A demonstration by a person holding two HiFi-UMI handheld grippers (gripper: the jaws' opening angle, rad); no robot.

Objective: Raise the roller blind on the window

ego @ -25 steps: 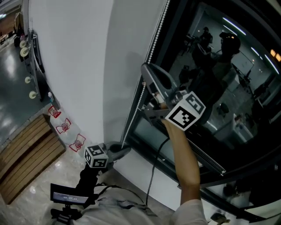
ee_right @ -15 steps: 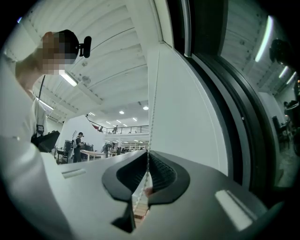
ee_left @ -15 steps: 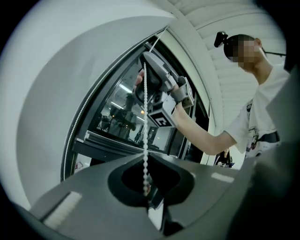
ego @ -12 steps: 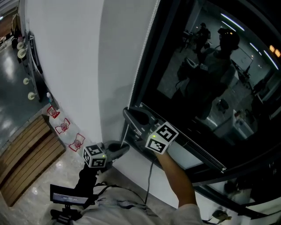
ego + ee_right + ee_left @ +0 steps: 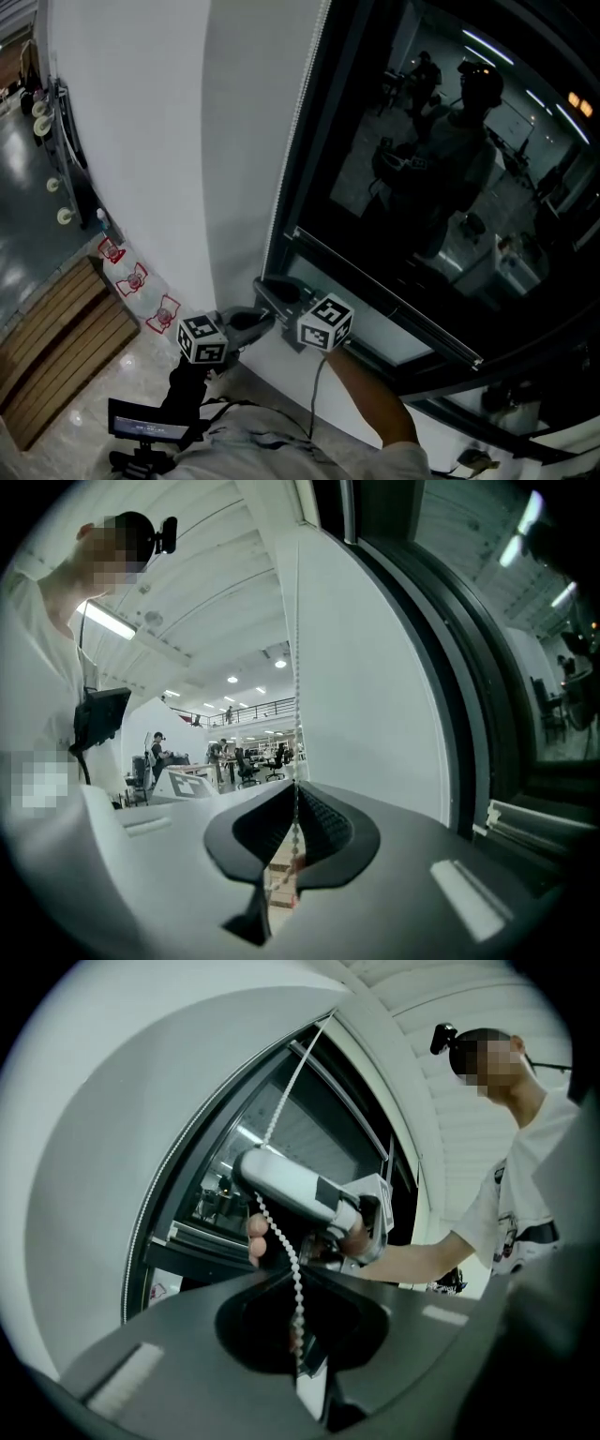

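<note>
While left tool (image 5: 296,1279) and right tool (image 5: 296,789) pinch bead chain (image 5: 273,1228) | white wall (image 5: 141,141), dark window (image 5: 422,187)

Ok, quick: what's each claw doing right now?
Left claw: closed on the bead chain.
Right claw: closed on the bead chain too.

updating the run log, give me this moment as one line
left hand-held gripper: shut on bead chain | right hand-held gripper: shut on bead chain | position: close together, low beside window

head view looks down along window (image 5: 422,187); both gripper views closely share bead chain (image 5: 286,1248).
</note>
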